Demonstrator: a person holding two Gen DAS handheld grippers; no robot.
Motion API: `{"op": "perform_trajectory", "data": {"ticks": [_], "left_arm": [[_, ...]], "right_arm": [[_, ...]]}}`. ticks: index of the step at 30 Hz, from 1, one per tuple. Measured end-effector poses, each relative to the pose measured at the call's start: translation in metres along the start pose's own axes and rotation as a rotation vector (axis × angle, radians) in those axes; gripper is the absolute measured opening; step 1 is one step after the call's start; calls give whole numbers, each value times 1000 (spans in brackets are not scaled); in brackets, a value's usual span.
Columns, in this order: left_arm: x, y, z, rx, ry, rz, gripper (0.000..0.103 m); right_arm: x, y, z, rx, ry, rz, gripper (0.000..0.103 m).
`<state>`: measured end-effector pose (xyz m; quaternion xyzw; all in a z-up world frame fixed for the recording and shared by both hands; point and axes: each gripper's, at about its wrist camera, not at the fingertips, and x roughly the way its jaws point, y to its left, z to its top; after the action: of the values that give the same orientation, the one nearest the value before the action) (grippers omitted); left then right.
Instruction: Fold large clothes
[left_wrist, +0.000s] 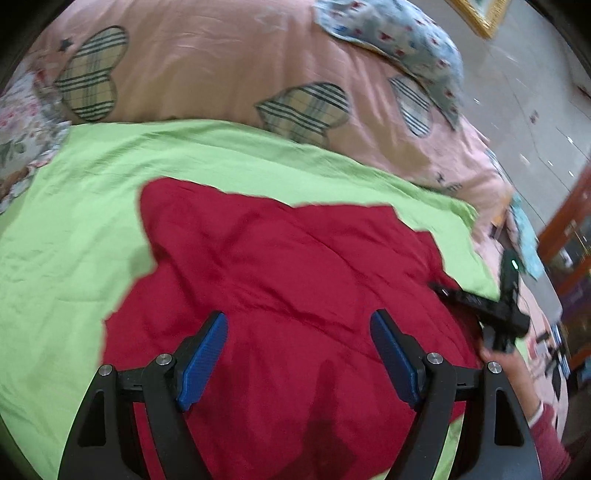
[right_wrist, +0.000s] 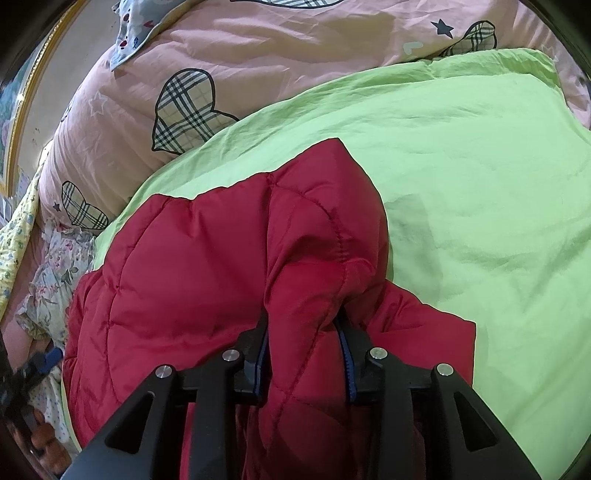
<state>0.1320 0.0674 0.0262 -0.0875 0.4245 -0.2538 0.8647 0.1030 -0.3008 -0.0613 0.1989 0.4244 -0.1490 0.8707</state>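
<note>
Left gripper (left_wrist: 299, 354): blue-padded fingers (left_wrist: 201, 363) spread wide, nothing between them; poised over the red quilted jacket (left_wrist: 295, 266).
Right gripper (right_wrist: 304, 360): fingers pinching a bunched fold of the red quilted jacket (right_wrist: 229, 266); the blue pads show only as thin edges against the fabric.
Red quilted jacket: lies on the green sheet (left_wrist: 74, 221), near the front of the bed.
Right wrist view only: diamond stitching on the jacket, and the fold raised in the grip above the rest of the garment.
Left wrist view only: the right gripper seen from outside (left_wrist: 495, 314) at the jacket's right edge, with the person's hand (left_wrist: 506, 369) and a dark red cuff behind it; this view is blurred.
Green sheet (right_wrist: 480, 166): spread beneath the jacket, wrinkled.
Pink duvet (left_wrist: 221, 62): beyond the sheet, printed with plaid hearts and small stars.
Blue patterned cloth (left_wrist: 399, 40): lying on the duvet's far side.
Gold picture frame (left_wrist: 480, 18): farthest, at the wall.
Writing or labels: none readable in either view.
</note>
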Motion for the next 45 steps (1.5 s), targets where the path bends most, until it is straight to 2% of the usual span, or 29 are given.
{"op": "perform_trajectory", "data": {"ticks": [3, 8, 13, 25, 28, 34, 37, 41, 45], "left_arm": [[10, -15, -9, 52, 32, -19, 79], [40, -15, -10, 59, 90, 34, 79], [48, -6, -7, 43, 95, 30, 79], [57, -8, -11, 29, 90, 35, 79], [55, -8, -13, 29, 90, 35, 79], [57, -11, -13, 40, 93, 47, 79], [52, -13, -12, 41, 92, 51, 79], [30, -13, -11, 46, 48, 58, 79], [10, 1, -11, 22, -7, 98, 79]], "right_arm": [[0, 1, 1, -6, 3, -3, 33], [-6, 1, 4, 0, 9, 15, 37], [-23, 0, 5, -2, -1, 43, 58], [-93, 18, -9, -64, -118, 52, 63], [-101, 35, -20, -104, -128, 91, 66], [-83, 66, -34, -216, -76, 65, 68], [-69, 71, -35, -224, -46, 63, 68], [-51, 77, -36, -248, -5, 56, 68], [-43, 64, -33, -226, -9, -6, 68]]}}
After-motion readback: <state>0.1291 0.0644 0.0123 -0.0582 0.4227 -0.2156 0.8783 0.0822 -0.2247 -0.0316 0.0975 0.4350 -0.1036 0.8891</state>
